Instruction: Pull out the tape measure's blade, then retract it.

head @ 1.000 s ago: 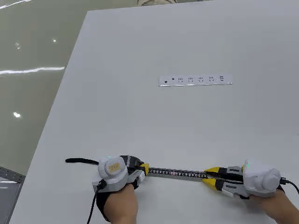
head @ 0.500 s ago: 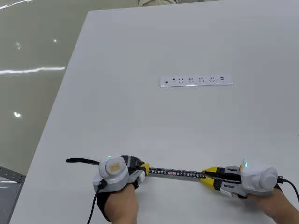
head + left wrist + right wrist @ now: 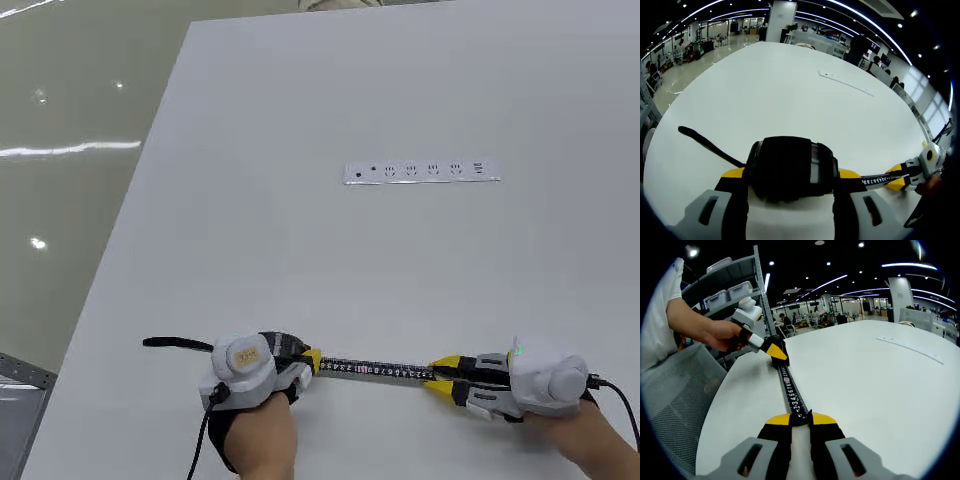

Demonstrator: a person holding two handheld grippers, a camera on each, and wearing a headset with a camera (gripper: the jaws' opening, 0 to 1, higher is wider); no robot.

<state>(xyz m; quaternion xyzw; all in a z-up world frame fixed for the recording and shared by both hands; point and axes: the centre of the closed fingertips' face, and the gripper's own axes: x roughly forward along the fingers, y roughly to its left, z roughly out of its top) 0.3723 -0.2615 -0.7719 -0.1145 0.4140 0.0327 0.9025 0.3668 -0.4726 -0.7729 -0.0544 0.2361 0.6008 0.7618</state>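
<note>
Fingers [image 3: 732, 173] of the left gripper [image 3: 791, 176] are squeezing the tape measure [image 3: 790, 160] by its black case, low in the left gripper view. Its black strap [image 3: 705, 142] is trailing toward the left of that frame. Across the bottom of the head view the blade [image 3: 375, 370] is lying stretched over the white table [image 3: 300, 120] between the two grippers. The right gripper [image 3: 801, 419] is pinching the blade's end, jaws nearly together, at the bottom centre of its view. A white power strip [image 3: 421, 171] is lying well apart, right of centre in the upper half of the head view.
</note>
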